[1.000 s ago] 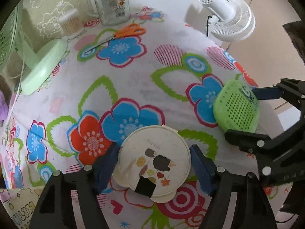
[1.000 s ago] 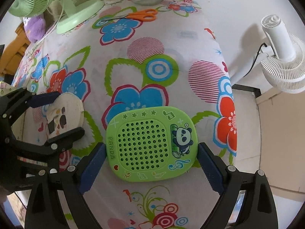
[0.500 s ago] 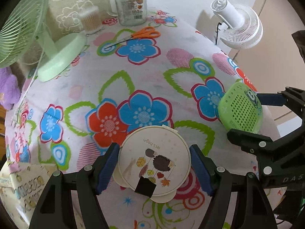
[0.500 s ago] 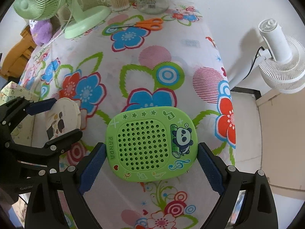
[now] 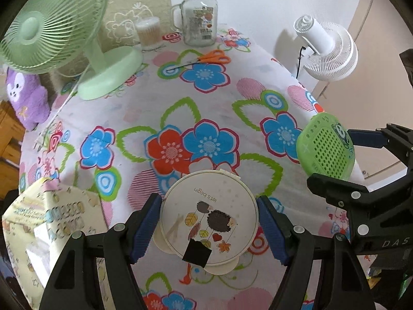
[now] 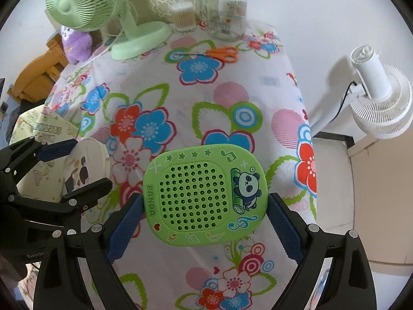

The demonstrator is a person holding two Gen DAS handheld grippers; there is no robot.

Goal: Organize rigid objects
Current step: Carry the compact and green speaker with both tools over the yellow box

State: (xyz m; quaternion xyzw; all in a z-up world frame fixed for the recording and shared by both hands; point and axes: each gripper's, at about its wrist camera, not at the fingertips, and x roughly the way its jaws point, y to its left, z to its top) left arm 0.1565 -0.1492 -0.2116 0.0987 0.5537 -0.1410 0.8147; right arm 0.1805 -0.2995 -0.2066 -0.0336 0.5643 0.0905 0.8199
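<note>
now the left gripper (image 5: 209,222) is closed on the round hedgehog box (image 5: 208,217), held above the flowered tablecloth (image 5: 180,113). beside it, the right gripper (image 6: 205,204) clamps the green panda case (image 6: 205,196) over the cloth's right edge. farther away lie orange scissors (image 5: 206,58), then a glass jar (image 5: 200,18) and a green fan (image 5: 64,31).

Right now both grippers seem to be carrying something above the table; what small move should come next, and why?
Probably carry both items toward the back of the table and set them down there. The left gripper is shut on the round hedgehog tin, the right gripper on the green panda case, while the jar, scissors and green fan stand grouped at the far edge.
</note>
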